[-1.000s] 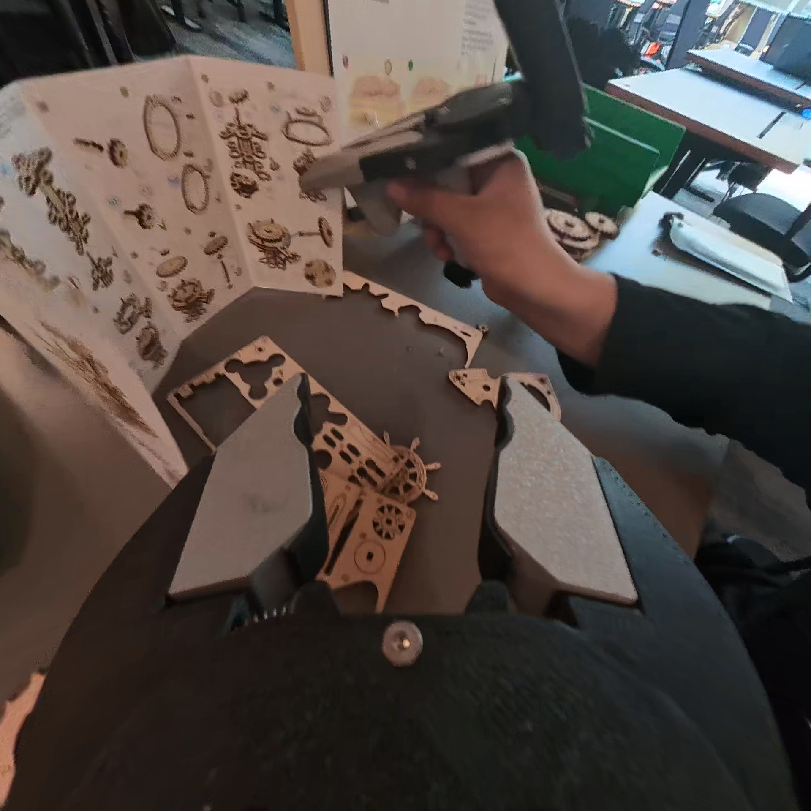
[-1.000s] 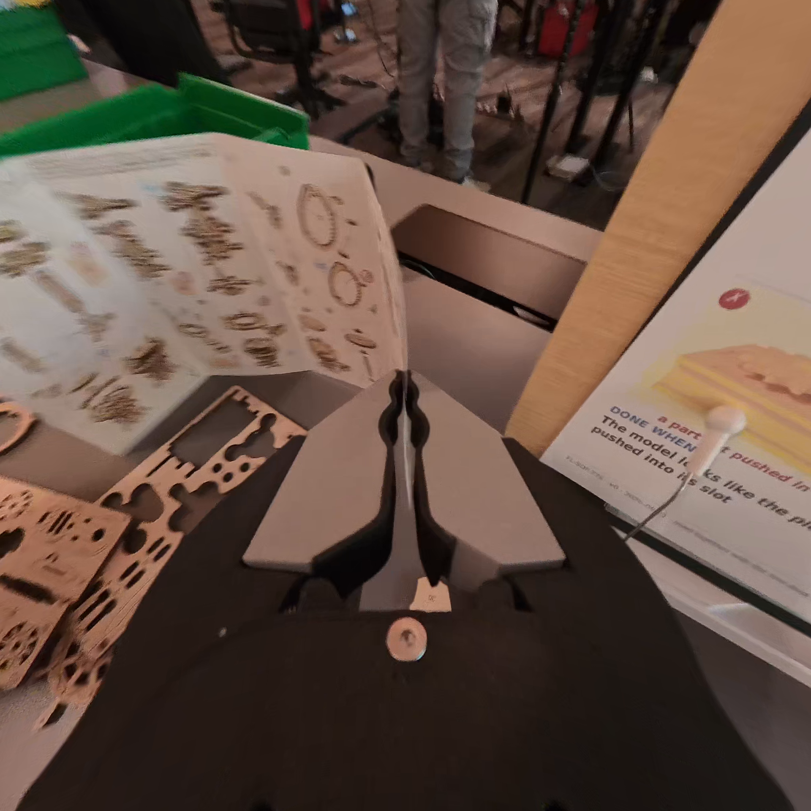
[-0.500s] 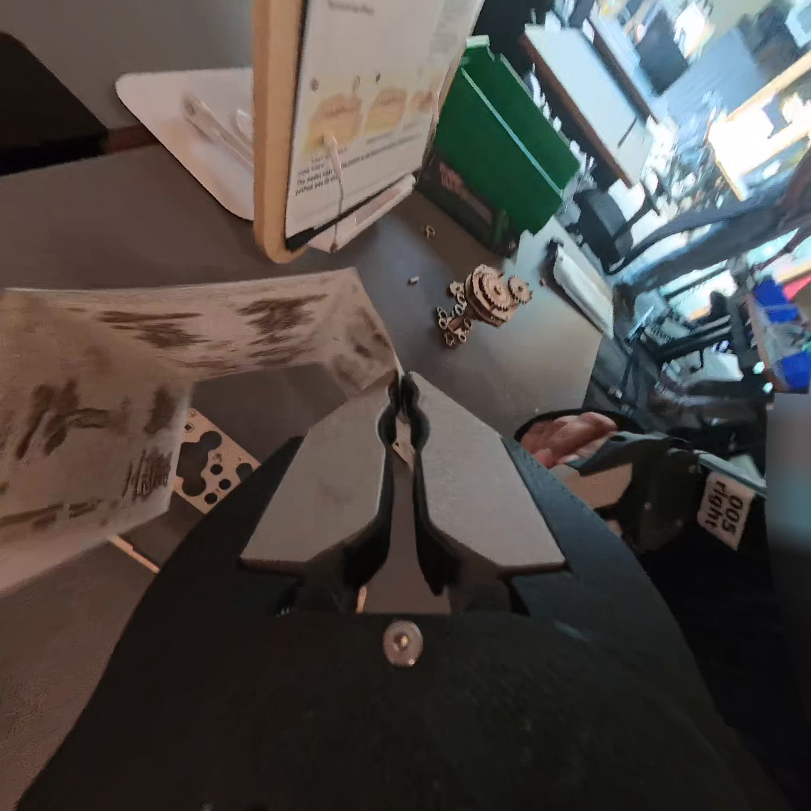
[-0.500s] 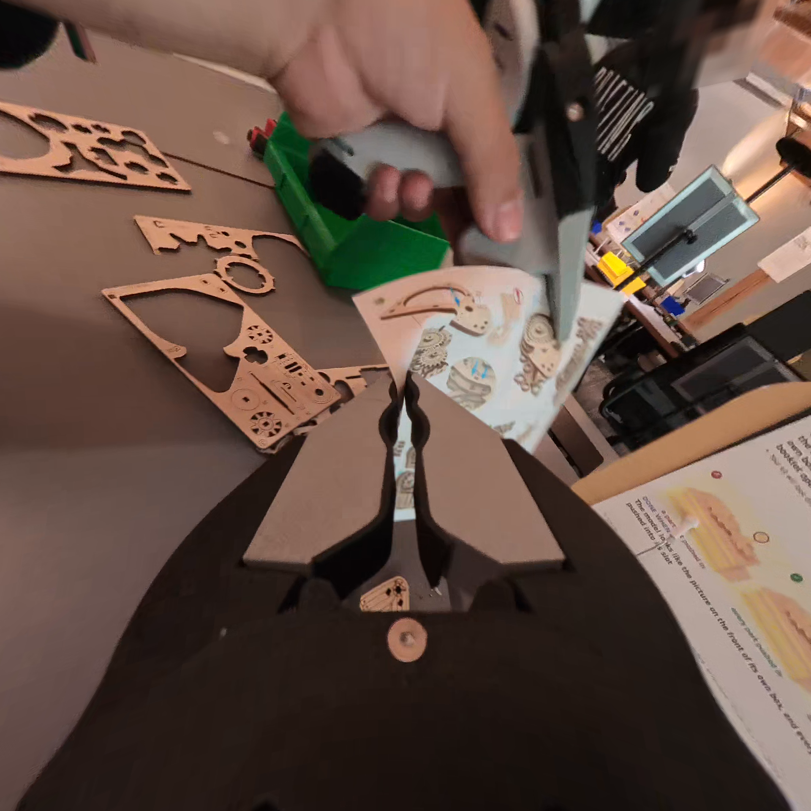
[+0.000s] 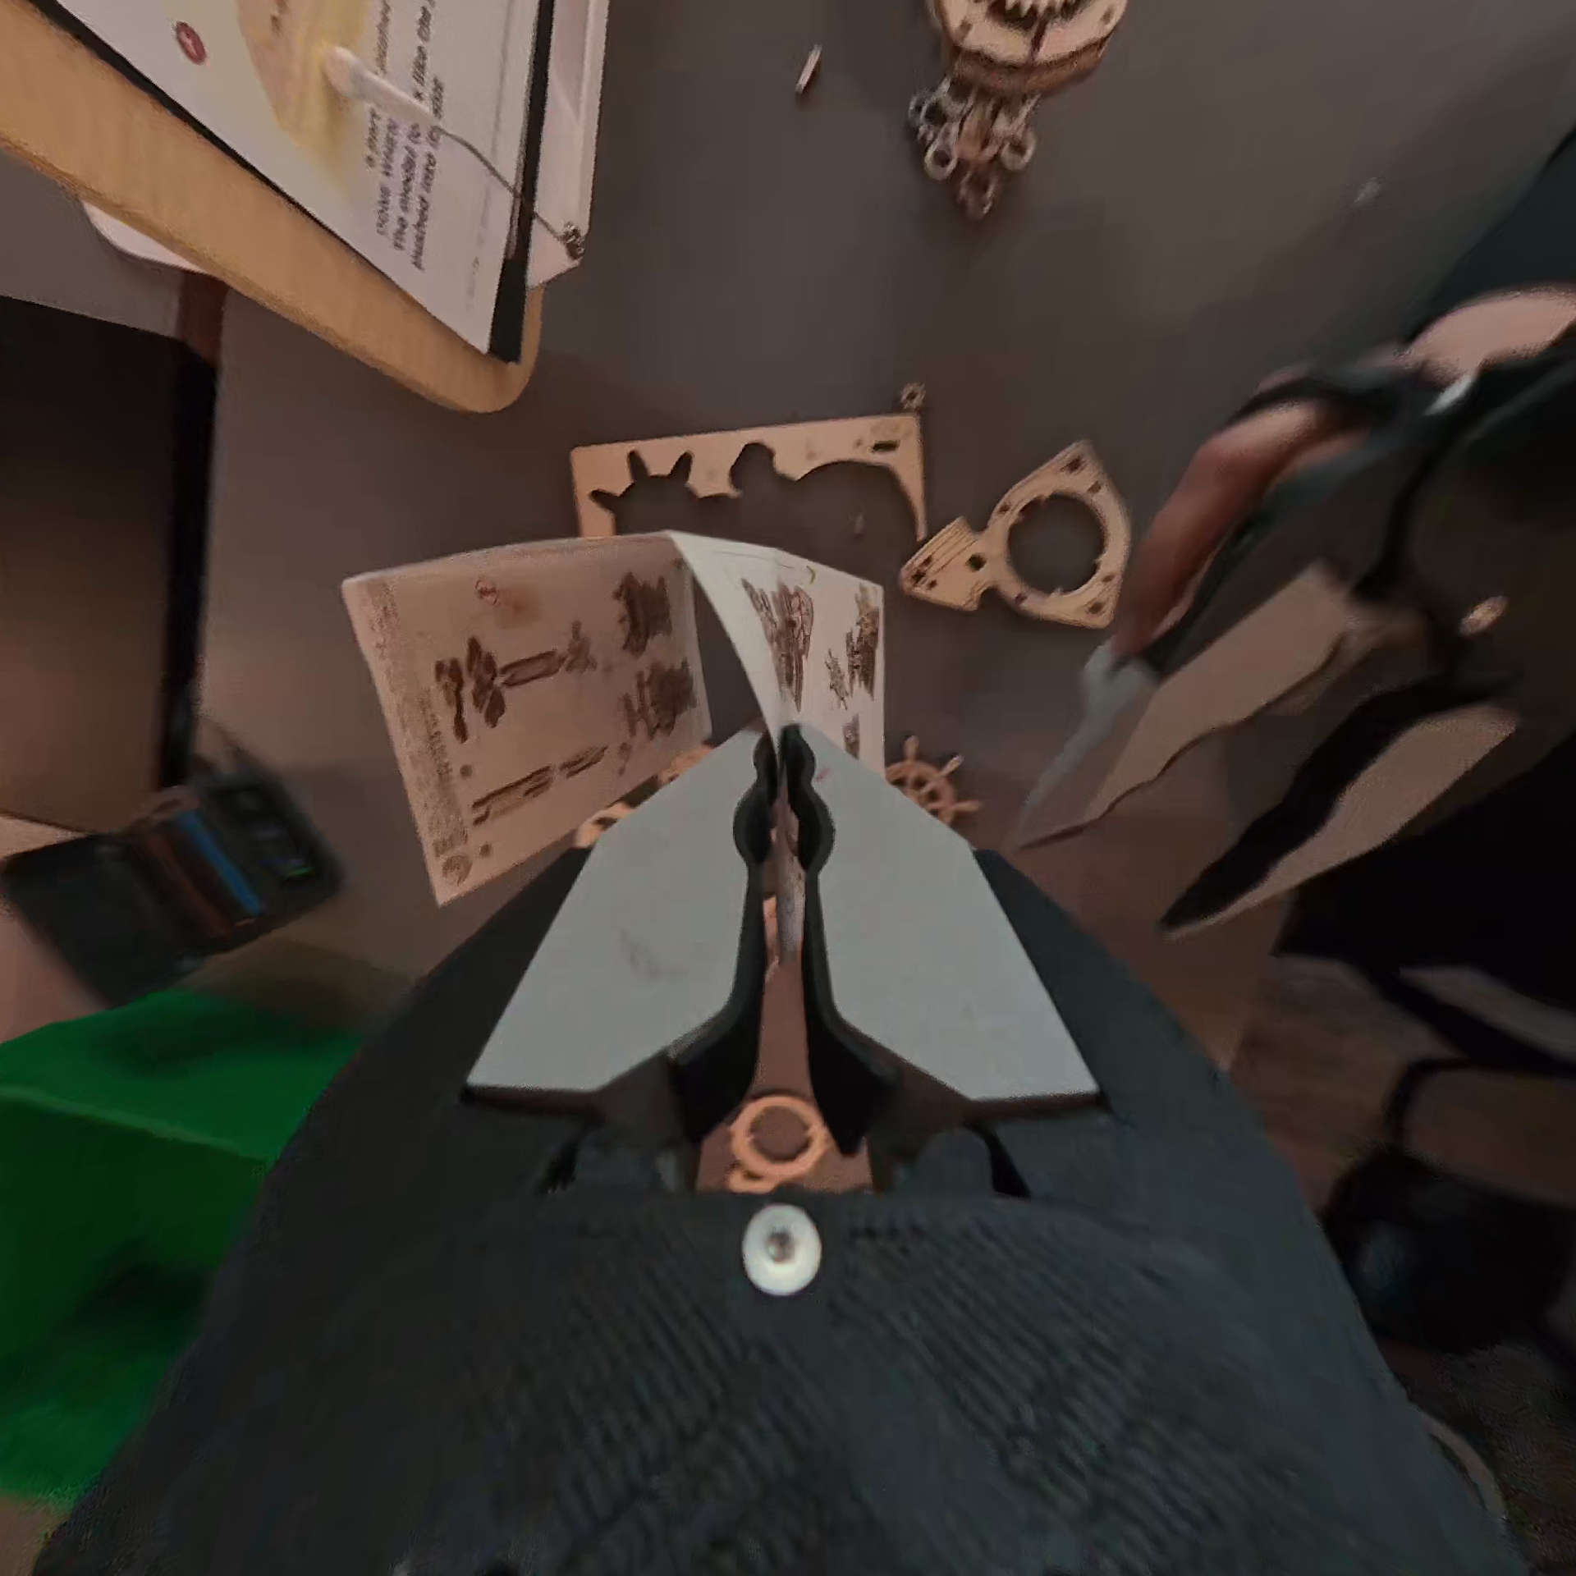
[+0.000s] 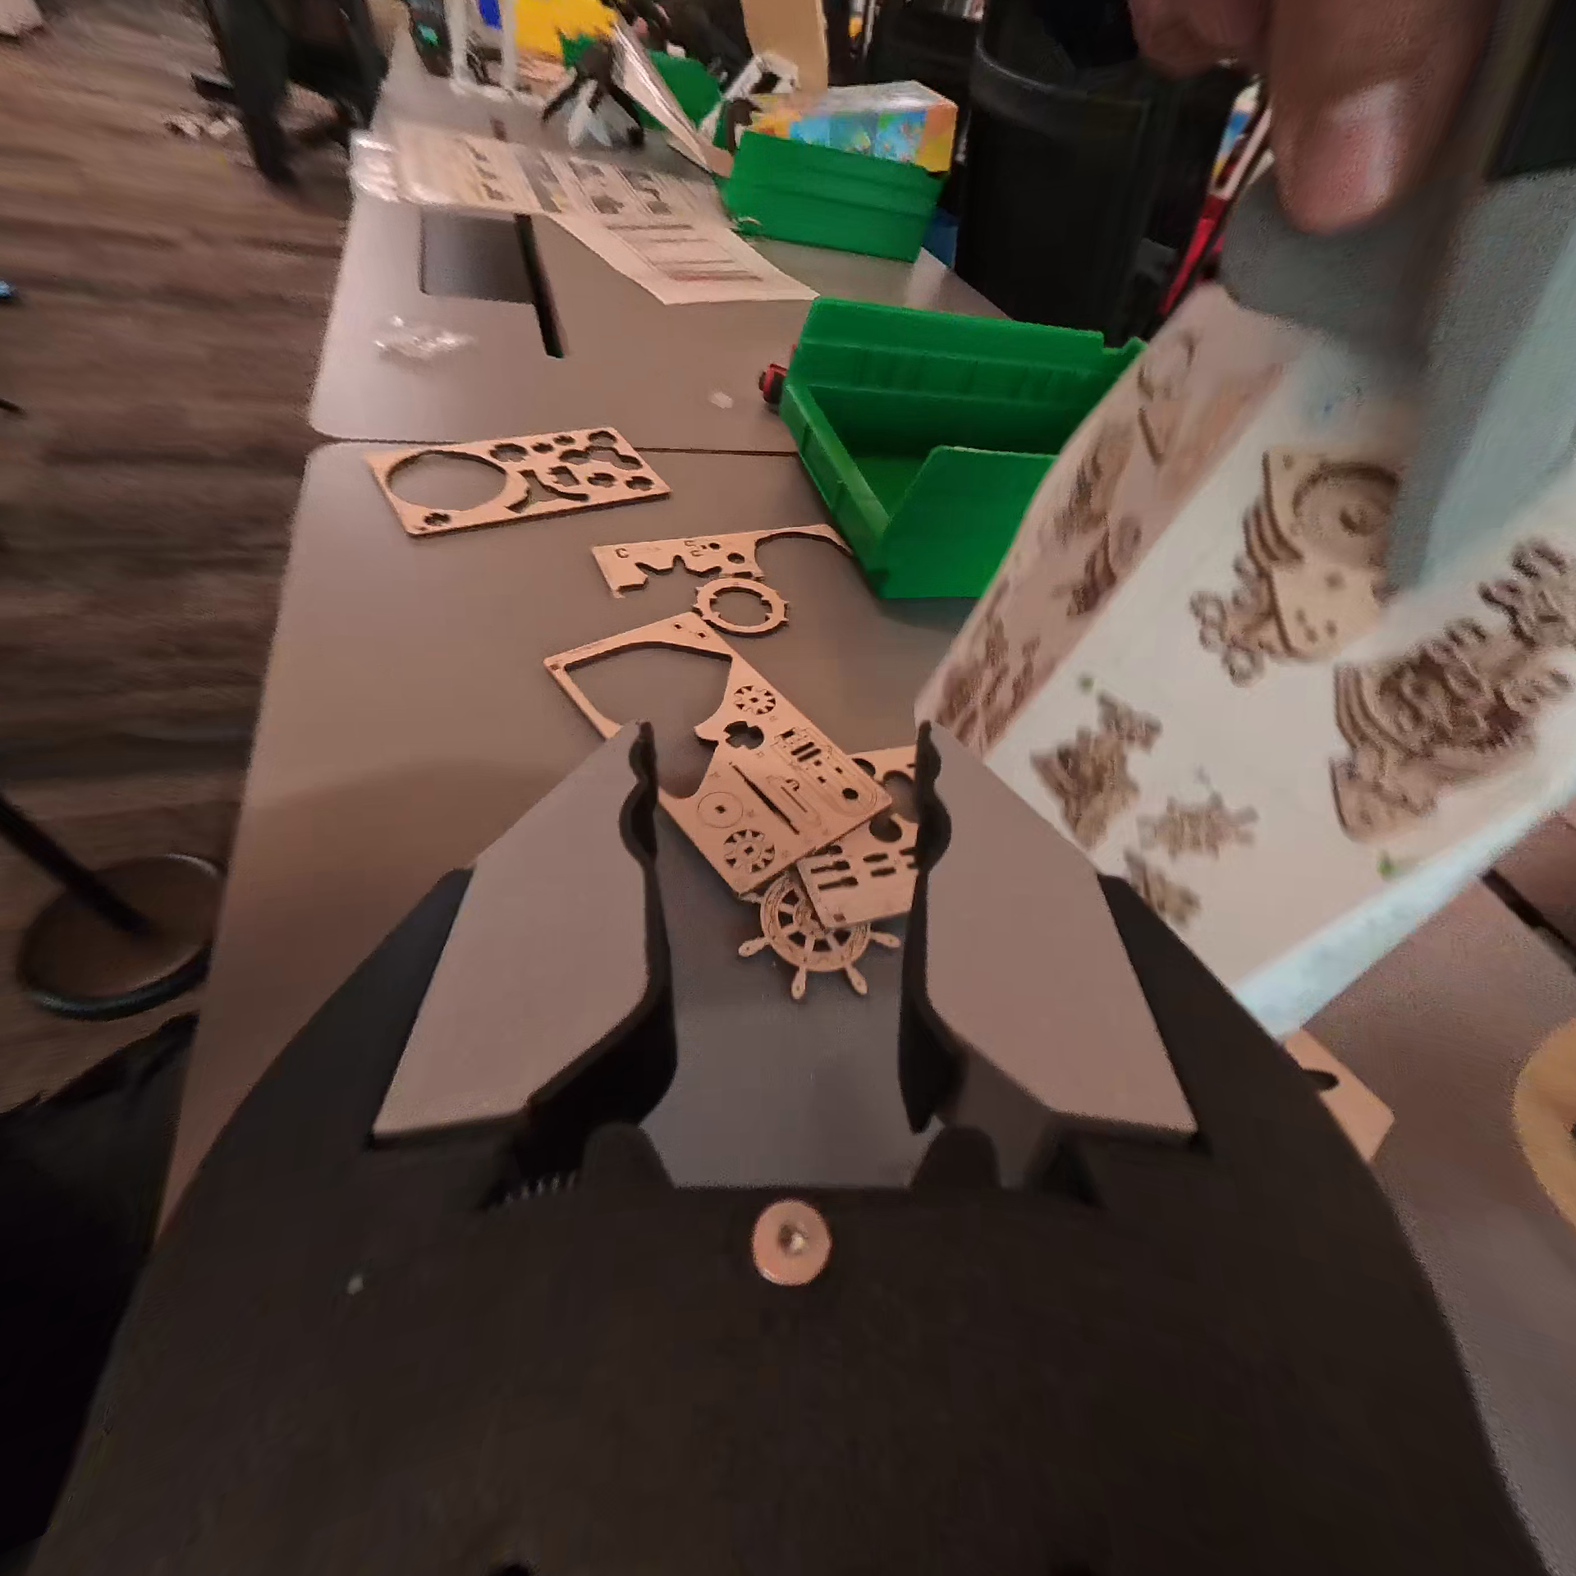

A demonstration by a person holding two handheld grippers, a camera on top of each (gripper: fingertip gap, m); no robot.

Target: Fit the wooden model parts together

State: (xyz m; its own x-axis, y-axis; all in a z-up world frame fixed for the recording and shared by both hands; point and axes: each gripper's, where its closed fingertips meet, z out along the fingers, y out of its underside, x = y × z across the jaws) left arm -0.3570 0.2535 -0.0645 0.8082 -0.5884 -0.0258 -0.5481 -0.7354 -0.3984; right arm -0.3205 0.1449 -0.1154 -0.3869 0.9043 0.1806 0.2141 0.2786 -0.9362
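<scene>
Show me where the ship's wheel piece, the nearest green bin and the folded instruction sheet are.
ship's wheel piece (image 6: 810,938), right wrist view, on its hub.
nearest green bin (image 6: 964,516), right wrist view, on its front wall.
folded instruction sheet (image 5: 546,708), left wrist view, on its left panel.

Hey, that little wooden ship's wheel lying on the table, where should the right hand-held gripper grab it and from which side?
The ship's wheel lies flat, directly ahead of the open right hand-held gripper. Probably best to come down from above and pinch across the round rim, fingers landing between the protruding handles. Approach from the near side: the punched sheet overlaps its far edge.
</scene>
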